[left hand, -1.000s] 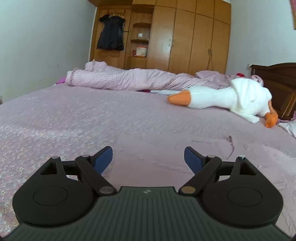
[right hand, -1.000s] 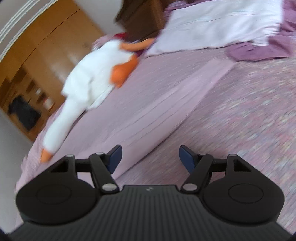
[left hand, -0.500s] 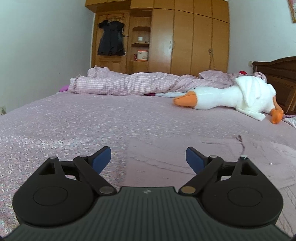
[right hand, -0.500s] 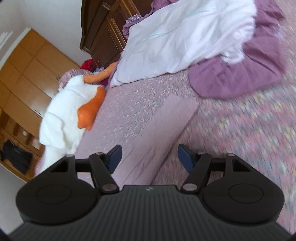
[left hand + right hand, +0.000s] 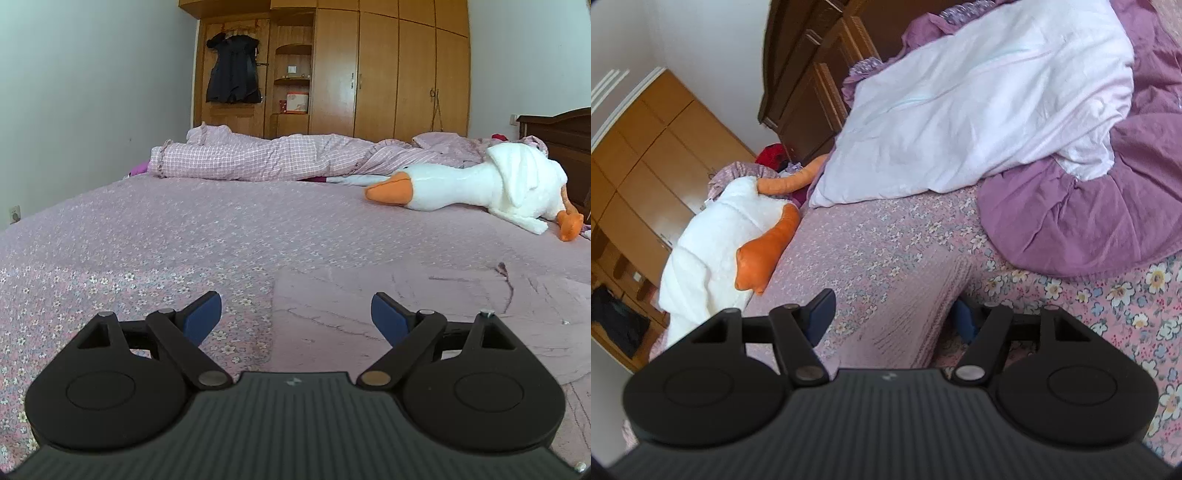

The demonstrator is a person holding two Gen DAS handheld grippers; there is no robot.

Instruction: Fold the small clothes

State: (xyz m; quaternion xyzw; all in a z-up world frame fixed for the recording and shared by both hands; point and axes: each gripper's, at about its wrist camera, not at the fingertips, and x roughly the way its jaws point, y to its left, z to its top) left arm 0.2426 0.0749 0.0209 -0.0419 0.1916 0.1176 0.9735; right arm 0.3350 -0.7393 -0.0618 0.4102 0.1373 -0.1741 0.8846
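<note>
While the floral bedspread [image 5: 155, 236] fills a wardrobe-lined room, both grippers (left [image 5: 295, 317], right [image 5: 892, 314]) gape empty over a pink garment [image 5: 388, 306]; a plush goose [image 5: 480, 188] lies beyond.

A bed [image 5: 184, 229] with a floral pink cover carries a flat pink garment [image 5: 406, 306], a white goose plush [image 5: 480, 184], a checked quilt [image 5: 258, 158] and a white pillow [image 5: 979, 110].

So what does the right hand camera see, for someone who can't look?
The open right tongs straddle the edge of a flat pale pink ribbed garment on a floral pink bedspread. Behind lie a white plush goose with orange beak, a white pillow and a purple ruffled cushion.
</note>
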